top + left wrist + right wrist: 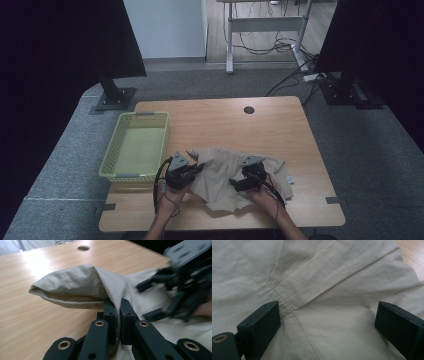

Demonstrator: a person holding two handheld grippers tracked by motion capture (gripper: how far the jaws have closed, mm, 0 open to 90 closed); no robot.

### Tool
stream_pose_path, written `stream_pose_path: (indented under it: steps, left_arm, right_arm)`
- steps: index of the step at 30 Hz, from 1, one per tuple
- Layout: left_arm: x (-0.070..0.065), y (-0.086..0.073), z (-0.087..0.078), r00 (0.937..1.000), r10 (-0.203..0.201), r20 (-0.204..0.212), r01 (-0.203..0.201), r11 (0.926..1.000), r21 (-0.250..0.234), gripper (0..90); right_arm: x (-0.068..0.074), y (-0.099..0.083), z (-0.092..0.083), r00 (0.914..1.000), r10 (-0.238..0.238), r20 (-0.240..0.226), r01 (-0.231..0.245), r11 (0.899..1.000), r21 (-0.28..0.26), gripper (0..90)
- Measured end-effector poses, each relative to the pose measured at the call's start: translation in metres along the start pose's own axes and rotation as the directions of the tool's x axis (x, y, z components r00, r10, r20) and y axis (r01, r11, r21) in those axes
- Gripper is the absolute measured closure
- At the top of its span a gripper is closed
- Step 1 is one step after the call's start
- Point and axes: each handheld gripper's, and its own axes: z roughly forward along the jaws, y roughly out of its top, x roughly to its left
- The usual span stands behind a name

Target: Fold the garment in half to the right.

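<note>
High view: one crumpled beige cotton garment with stitched seams (235,175) is lying on the near half of a light wooden worktop (260,125), just right of an empty pale green perforated plastic basket (136,146). The left claw (196,170) is pinching the garment's left edge, jaws pressed together on a fold; in the left gripper view the hemmed cloth (75,287) is bulging up clear of the wood, seemingly so the piece can be drawn out or folded. The right claw (239,184) is resting over the garment's middle with jaws spread wide, gripping nothing; the right gripper view is showing flat seamed fabric (319,297) between them, probably steadying it.
</note>
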Motion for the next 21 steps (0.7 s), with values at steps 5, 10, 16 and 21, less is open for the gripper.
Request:
stream_pose_path:
  steps: [5, 10, 16, 21]
  left_arm:
    - [-0.013, 0.016, 0.001, 0.9978, 0.030, 0.060, -0.027, 0.9987, -0.044, 85.5]
    - [-0.024, 0.029, 0.007, 0.9929, 0.085, 0.083, -0.080, 0.9950, -0.060, 85.5]
    - [-0.030, 0.032, 0.017, 0.9903, 0.104, 0.092, -0.099, 0.9935, -0.056, 85.6]
    - [-0.026, 0.029, 0.018, 0.9924, 0.091, 0.083, -0.086, 0.9947, -0.057, 85.6]
  right_arm:
    - [0.004, 0.004, 0.005, 0.9999, -0.010, -0.011, 0.010, 1.000, 0.000, 5.9]
    - [0.016, 0.012, 0.013, 0.9992, -0.027, -0.029, 0.027, 1.000, 0.000, 6.0]
    - [0.043, 0.023, 0.025, 0.9941, -0.073, -0.080, 0.073, 0.997, 0.000, 6.0]
    - [0.054, 0.025, 0.026, 0.9888, -0.097, -0.113, 0.096, 0.995, -0.012, 9.2]
